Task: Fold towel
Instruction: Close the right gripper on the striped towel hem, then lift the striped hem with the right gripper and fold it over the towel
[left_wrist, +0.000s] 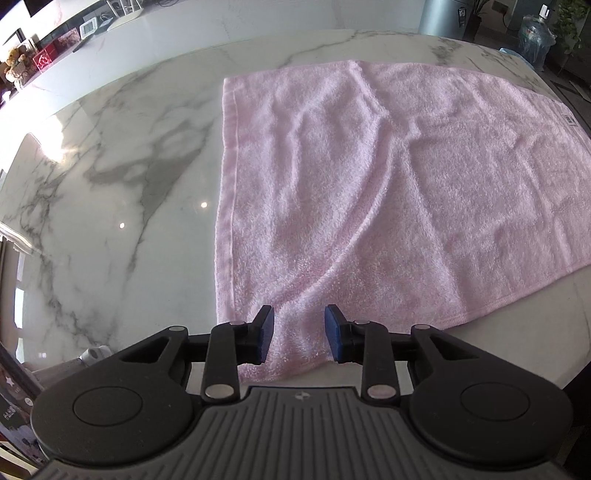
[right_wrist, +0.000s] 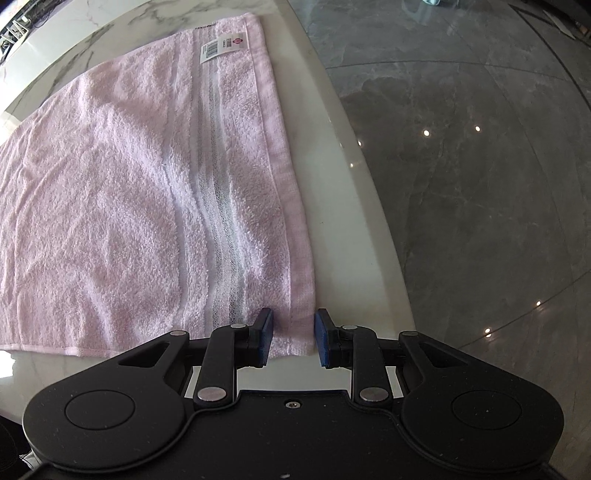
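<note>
A pink towel (left_wrist: 369, 177) lies spread flat, with some wrinkles, on a white marble table (left_wrist: 110, 184). My left gripper (left_wrist: 300, 332) stands over the towel's near left corner. Its blue pads (left_wrist: 267, 332) are apart, with a low ridge of cloth running between them. In the right wrist view the same towel (right_wrist: 110, 203) shows a white and grey woven stripe (right_wrist: 218, 206) and a label (right_wrist: 221, 46) near its right hem. My right gripper (right_wrist: 293, 334) straddles the near right corner. Its jaws are apart, and the right pad (right_wrist: 322, 338) sits at the hem's edge.
The table's rounded edge (right_wrist: 354, 206) runs close to the towel's right hem, with glossy grey floor tiles (right_wrist: 480, 184) beyond and below it. A shelf with a teddy bear (left_wrist: 16, 68) and boxes stands at far left. A grey cylinder (left_wrist: 443, 16) and a water bottle (left_wrist: 535, 37) stand behind.
</note>
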